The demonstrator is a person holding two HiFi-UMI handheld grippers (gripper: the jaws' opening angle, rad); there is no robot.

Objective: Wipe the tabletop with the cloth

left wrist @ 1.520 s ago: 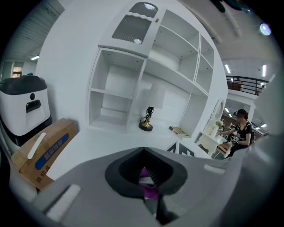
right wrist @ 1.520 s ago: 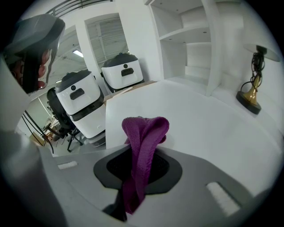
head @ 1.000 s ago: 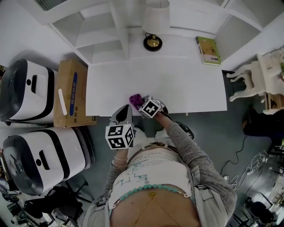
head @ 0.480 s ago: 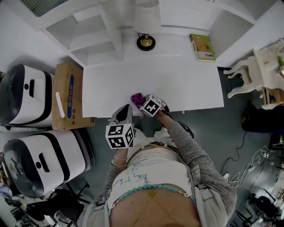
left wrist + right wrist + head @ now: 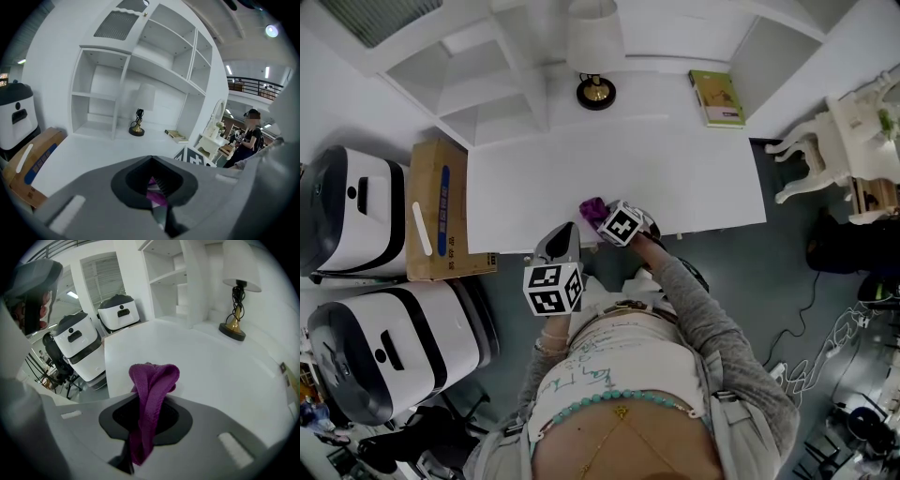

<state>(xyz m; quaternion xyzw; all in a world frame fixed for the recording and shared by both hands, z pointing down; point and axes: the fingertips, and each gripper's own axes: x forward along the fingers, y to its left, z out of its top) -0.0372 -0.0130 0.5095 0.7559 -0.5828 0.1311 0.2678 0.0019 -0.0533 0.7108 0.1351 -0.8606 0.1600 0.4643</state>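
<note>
at tabletop point(image 5: 675, 178) edge: right tongs point(image 5: 603, 217) clamp cloth point(image 5: 592, 207) (long axis along jaws); left tongs point(image 5: 565, 234) closed.

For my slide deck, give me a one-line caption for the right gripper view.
Right gripper shut on a purple cloth, white tabletop and table lamp beyond.

The cloth point(image 5: 592, 207) lies at the tabletop's point(image 5: 675, 178) near edge, in the right gripper point(image 5: 604, 217); the left gripper point(image 5: 559, 246) sits just left, seemingly off the edge; lamp point(image 5: 595, 91) and book point(image 5: 716, 97) stand far behind; a box point(image 5: 436, 211) lies left.
</note>
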